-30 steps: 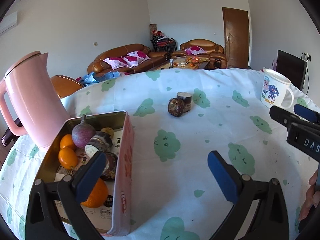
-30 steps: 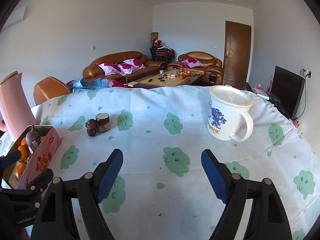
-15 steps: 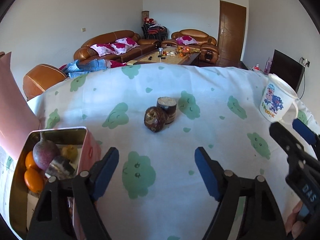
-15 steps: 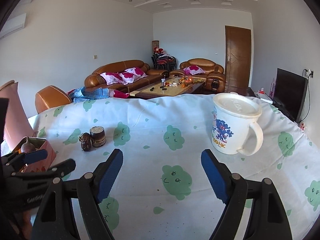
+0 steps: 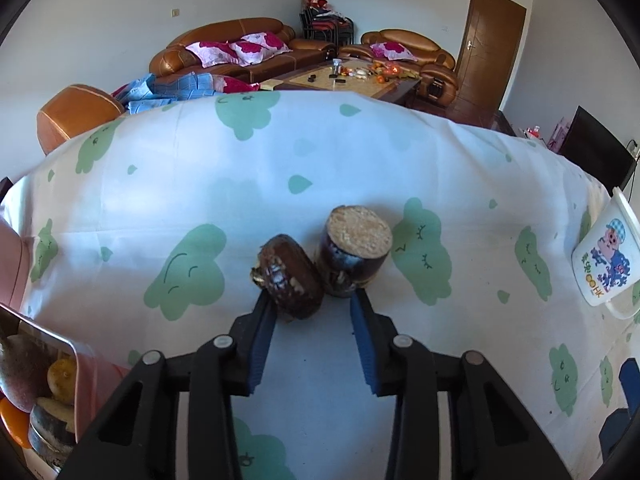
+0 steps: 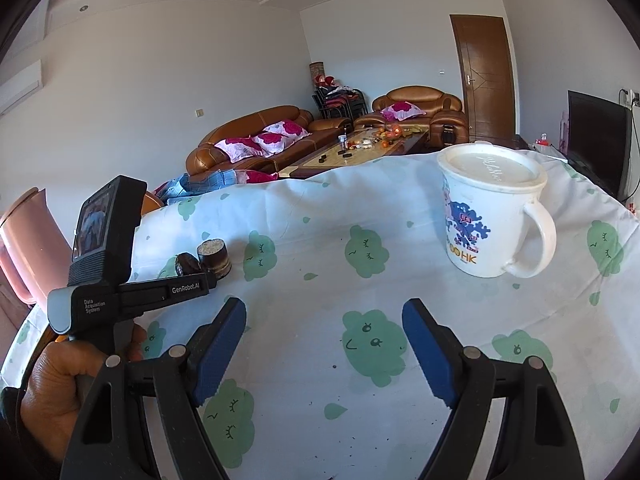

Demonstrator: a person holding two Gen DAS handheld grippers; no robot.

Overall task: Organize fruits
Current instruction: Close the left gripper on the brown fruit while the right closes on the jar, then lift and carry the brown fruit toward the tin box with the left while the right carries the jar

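Two dark brown cut pieces lie touching on the cloth-covered table: a tilted one (image 5: 290, 280) and an upright one with a pale cut top (image 5: 354, 250). My left gripper (image 5: 313, 300) is open, its fingertips on either side of the near ends of the two pieces. Both pieces also show in the right wrist view, tilted (image 6: 186, 264) and upright (image 6: 214, 258), just past the left gripper's body (image 6: 120, 280). The metal fruit box (image 5: 44, 392) at lower left holds oranges, a purple fruit and other pieces. My right gripper (image 6: 324, 332) is open and empty above the cloth.
A white lidded mug (image 6: 492, 216) stands at the right of the table; it also shows in the left wrist view (image 5: 608, 256). A pink kettle (image 6: 28, 248) stands at the left edge. Sofas and a coffee table lie beyond the table.
My left gripper has moved forward from over the fruit box to the two dark pieces, and its jaws have narrowed. My right gripper has stayed open and moved slightly toward the mug.
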